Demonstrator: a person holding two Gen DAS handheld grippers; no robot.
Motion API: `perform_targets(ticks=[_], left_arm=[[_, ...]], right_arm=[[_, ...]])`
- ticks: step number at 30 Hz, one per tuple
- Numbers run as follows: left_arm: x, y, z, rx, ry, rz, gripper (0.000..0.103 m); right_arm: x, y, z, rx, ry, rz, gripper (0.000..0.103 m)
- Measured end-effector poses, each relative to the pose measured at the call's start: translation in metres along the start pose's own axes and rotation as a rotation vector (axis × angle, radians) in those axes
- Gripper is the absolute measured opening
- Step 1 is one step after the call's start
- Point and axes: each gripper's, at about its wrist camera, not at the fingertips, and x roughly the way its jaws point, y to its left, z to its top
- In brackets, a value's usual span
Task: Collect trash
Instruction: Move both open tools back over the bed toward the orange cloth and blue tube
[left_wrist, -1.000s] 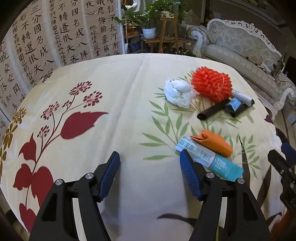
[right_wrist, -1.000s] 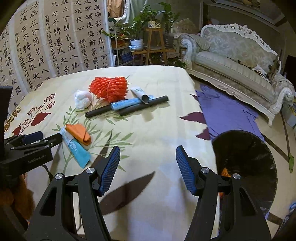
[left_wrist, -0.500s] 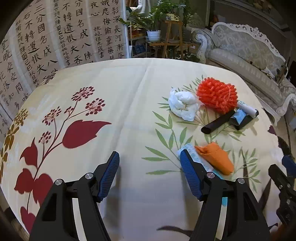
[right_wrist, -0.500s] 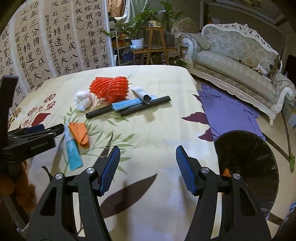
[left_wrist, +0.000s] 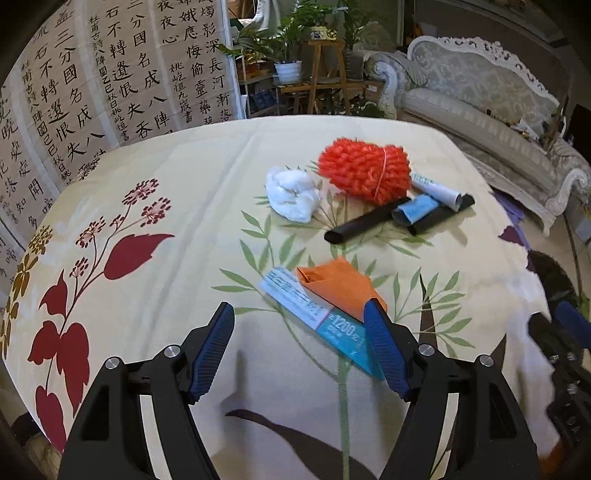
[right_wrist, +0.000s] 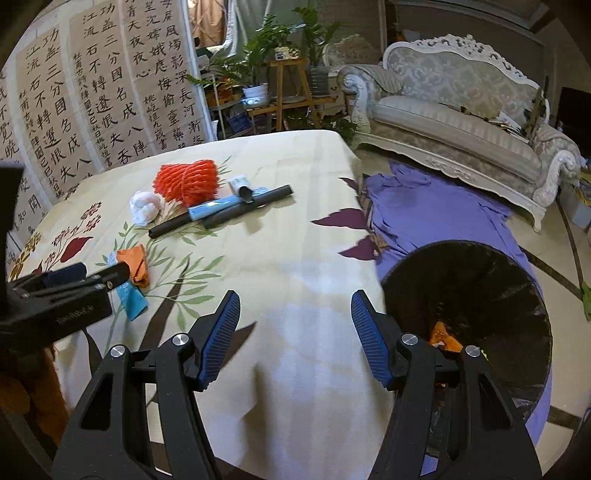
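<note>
Left gripper (left_wrist: 299, 345) has advanced onto the flat teal-and-white paper packet (left_wrist: 317, 317) under the folded orange paper (left_wrist: 338, 286); fingers wide open, empty. Right gripper (right_wrist: 295, 332) likewise open, empty. Pickup imminent.

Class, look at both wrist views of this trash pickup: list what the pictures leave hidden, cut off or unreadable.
- Blue wrapper: in the left wrist view its near end is behind the left gripper finger; small print blurred.
- Black bin: in the right wrist view the right gripper hides the bottom; only an orange scrap shows.
- Black tubes: far ends under the red mesh.

Dim indoor light, fisheye warp, slight blur.
</note>
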Motion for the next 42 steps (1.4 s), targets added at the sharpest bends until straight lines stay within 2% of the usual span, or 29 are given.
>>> perform_targets(ticks=[4, 9, 16, 20, 26, 29, 33, 42], left_arm=[[0.003, -0.001, -0.006, 0.002, 0.024, 0.006, 0.074], [-0.001, 0.007, -0.016, 0.009, 0.016, 0.010, 0.074], [-0.007, 0.029, -0.026, -0.039, 0.035, -0.043, 0.074], [-0.019, 0.032, -0.030, -0.027, 0.013, -0.038, 0.074], [-0.027, 0.041, -0.037, -0.084, 0.052, -0.069, 0.074], [-0.028, 0.044, -0.041, -0.084, 0.059, -0.040, 0.074], [-0.019, 0.058, -0.043, -0.090, 0.080, 0.040, 0.074], [0.001, 0.079, -0.021, -0.136, 0.069, 0.061, 0.076]], right_arm=[[0.000, -0.006, -0.002, 0.015, 0.003, 0.001, 0.062], [0.002, -0.002, -0.004, 0.012, 0.008, 0.009, 0.062], [0.004, 0.015, -0.003, -0.023, 0.012, 0.025, 0.062], [0.004, 0.022, -0.003, -0.033, 0.014, 0.025, 0.062], [0.003, 0.027, -0.003, -0.046, 0.015, 0.025, 0.062], [0.002, 0.028, -0.004, -0.046, 0.016, 0.028, 0.062], [0.001, 0.030, -0.004, -0.047, 0.015, 0.029, 0.062], [0.006, 0.036, 0.001, -0.064, 0.021, 0.029, 0.062]])
